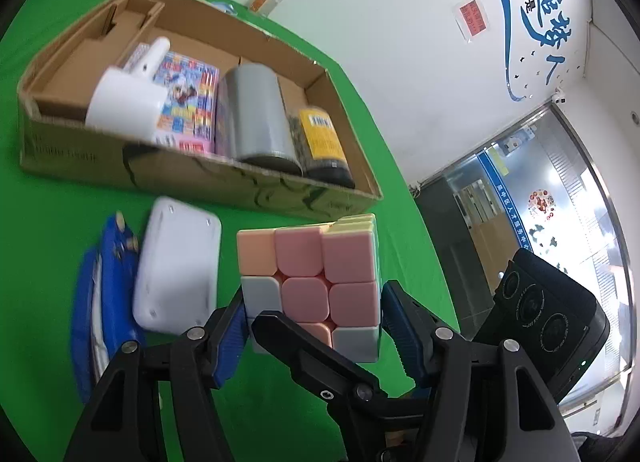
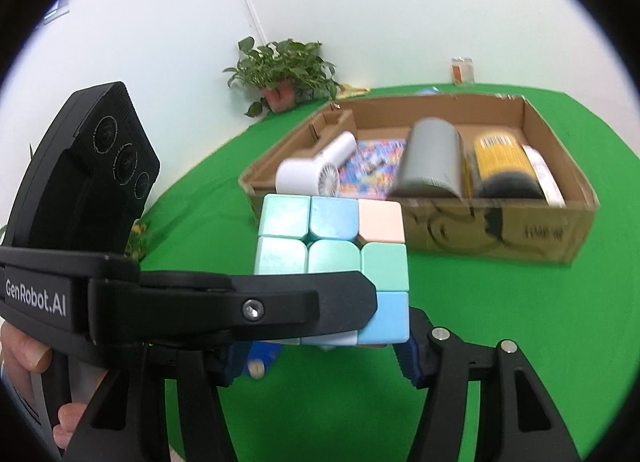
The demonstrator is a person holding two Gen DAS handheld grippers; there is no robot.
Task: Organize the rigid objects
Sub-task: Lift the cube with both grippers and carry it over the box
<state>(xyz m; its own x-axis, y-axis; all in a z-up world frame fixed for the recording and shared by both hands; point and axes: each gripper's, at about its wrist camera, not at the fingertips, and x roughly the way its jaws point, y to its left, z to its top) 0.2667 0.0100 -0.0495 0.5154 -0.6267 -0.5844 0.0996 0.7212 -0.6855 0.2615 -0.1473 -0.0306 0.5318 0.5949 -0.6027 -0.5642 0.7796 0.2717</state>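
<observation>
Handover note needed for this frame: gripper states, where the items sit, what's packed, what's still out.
Left gripper and right gripper: both clamp the pastel puzzle cube, held above the green tablecloth.
Done: white handheld fan, colourful booklet, grey cylinder and yellow-labelled dark jar lie in the cardboard box.
Left: cube, white rounded plastic case and blue item beside it, both outside the box.

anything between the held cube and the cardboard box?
Only bare green cloth between the cube and the cardboard box, seen in both wrist views.
</observation>
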